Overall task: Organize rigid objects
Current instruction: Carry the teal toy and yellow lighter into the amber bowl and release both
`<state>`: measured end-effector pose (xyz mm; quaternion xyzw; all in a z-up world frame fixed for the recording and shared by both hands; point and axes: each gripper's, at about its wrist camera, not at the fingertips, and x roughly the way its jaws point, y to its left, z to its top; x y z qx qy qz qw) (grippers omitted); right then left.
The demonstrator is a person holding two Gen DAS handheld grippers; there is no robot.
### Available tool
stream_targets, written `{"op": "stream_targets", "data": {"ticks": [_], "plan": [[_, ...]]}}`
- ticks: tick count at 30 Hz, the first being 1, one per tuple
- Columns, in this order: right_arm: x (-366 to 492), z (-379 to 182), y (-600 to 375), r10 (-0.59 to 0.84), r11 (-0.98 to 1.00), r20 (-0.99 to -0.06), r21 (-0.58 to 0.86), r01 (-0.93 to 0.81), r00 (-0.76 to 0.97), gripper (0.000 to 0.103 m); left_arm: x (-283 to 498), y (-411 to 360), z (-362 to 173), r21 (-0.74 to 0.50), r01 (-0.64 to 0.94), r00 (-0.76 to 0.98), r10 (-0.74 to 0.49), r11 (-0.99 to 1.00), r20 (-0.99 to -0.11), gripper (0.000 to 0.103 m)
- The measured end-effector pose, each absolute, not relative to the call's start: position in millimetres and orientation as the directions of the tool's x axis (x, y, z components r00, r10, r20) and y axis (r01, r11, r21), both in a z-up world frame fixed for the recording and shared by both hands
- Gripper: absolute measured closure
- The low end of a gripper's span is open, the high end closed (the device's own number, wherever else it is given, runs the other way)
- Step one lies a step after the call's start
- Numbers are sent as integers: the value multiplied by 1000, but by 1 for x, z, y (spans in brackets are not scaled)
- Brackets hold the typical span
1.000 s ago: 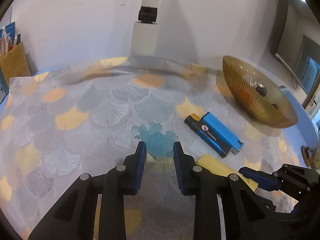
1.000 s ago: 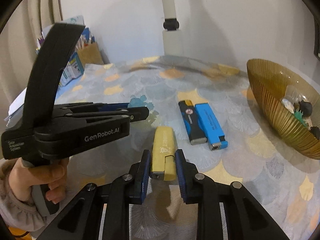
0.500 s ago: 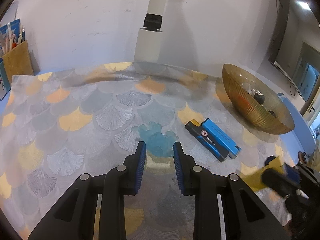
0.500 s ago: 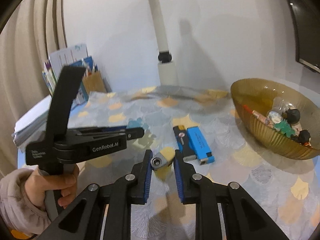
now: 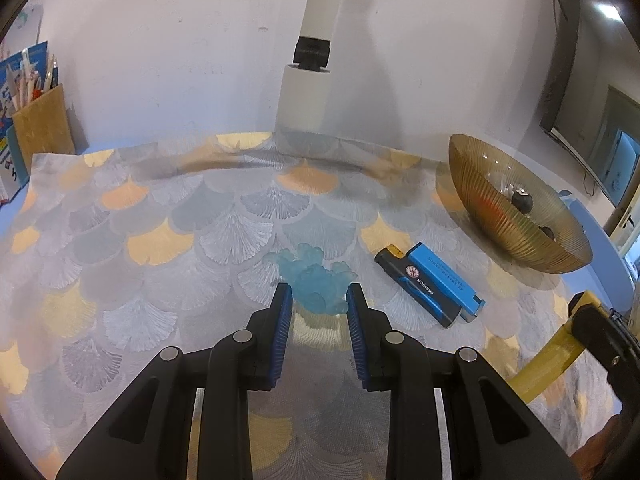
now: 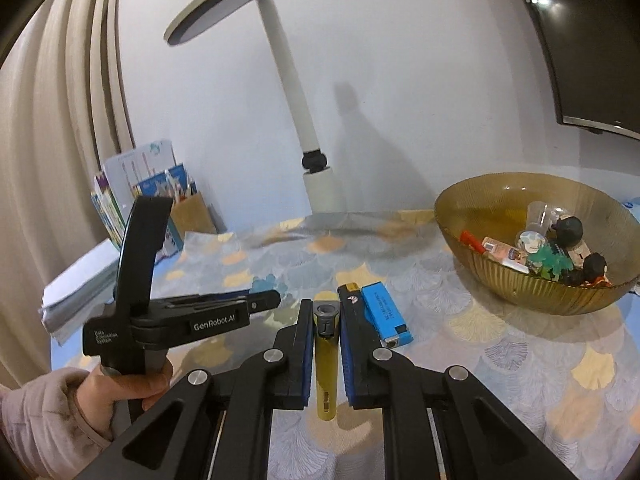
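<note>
A yellow lighter point(image 6: 326, 364) is lifted off the patterned cloth, its metal head pointing forward, and my right gripper point(image 6: 326, 306) is closing tight on its sides. In the left wrist view the same lighter point(image 5: 560, 344) hangs at the far right. A black lighter point(image 5: 416, 292) and a blue lighter point(image 5: 444, 280) lie side by side on the cloth. A translucent blue figure point(image 5: 316, 280) sits just beyond my left gripper point(image 5: 318, 296), whose jaws are drawn close together with nothing between them. The amber glass bowl point(image 6: 520, 184) holds several small items.
A white desk lamp point(image 6: 288, 80) stands at the back by the wall. A pencil holder point(image 5: 40, 124) and books point(image 6: 120, 200) fill the back left corner, above a stack of papers point(image 6: 76, 284). A person's hand point(image 6: 120, 388) grips the left tool. A dark screen point(image 6: 580, 40) hangs upper right.
My right gripper closed on the yellow lighter, lifted it off the cloth and tipped up, bringing the lamp head and bowl contents into view. The left gripper stayed put.
</note>
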<state>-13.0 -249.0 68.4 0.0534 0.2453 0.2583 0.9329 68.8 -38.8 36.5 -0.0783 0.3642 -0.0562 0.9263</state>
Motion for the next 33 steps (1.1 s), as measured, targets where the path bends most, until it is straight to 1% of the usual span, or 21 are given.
{"op": "stream_targets", "data": {"ticks": [3,6,7,9,13,15,20,26,27,28,29,30,31,32,33], "plan": [[-16,71,-254,512,859,-402,240,-452,759,91,69,-43,41,-174,66,736,-166,982,-656,79],[-10,80,-269,535,839,-367,338,-427,761,91,77,-55,58,-178,117,745,-205,977,-634,79],[-6,89,-278,545,826,-336,373,-422,768,91,79,-59,65,-179,130,752,-215,975,-624,79],[2,110,-292,534,825,-301,388,-410,790,91,92,-71,85,-182,166,764,-243,969,-598,79],[30,143,-322,505,830,-273,413,-374,819,91,121,-103,112,-185,233,772,-298,955,-561,79],[46,152,-335,466,852,-293,402,-335,835,91,134,-120,117,-185,262,764,-320,947,-560,79],[85,148,-361,382,893,-400,393,-220,833,91,162,-159,116,-180,320,736,-364,930,-570,79],[110,131,-384,347,901,-482,410,-143,805,91,172,-190,107,-175,377,726,-407,910,-553,78],[113,128,-388,341,900,-491,417,-128,802,91,174,-194,105,-187,392,715,-426,901,-554,74],[116,125,-391,338,899,-499,422,-117,798,91,176,-197,104,-192,400,706,-435,896,-558,66],[121,121,-395,338,895,-520,435,-97,785,89,178,-202,101,-190,403,697,-435,895,-571,34],[125,117,-397,337,892,-544,446,-76,768,78,181,-207,98,-191,415,671,-441,890,-596,3],[128,115,-399,332,891,-568,451,-52,753,64,182,-211,96,-195,433,653,-455,880,-606,0],[132,111,-402,324,890,-598,456,-22,734,21,180,-213,94,-187,450,643,-462,873,-611,1],[135,109,-403,328,887,-606,461,-17,724,2,176,-214,95,-171,452,647,-454,876,-613,1]]}}
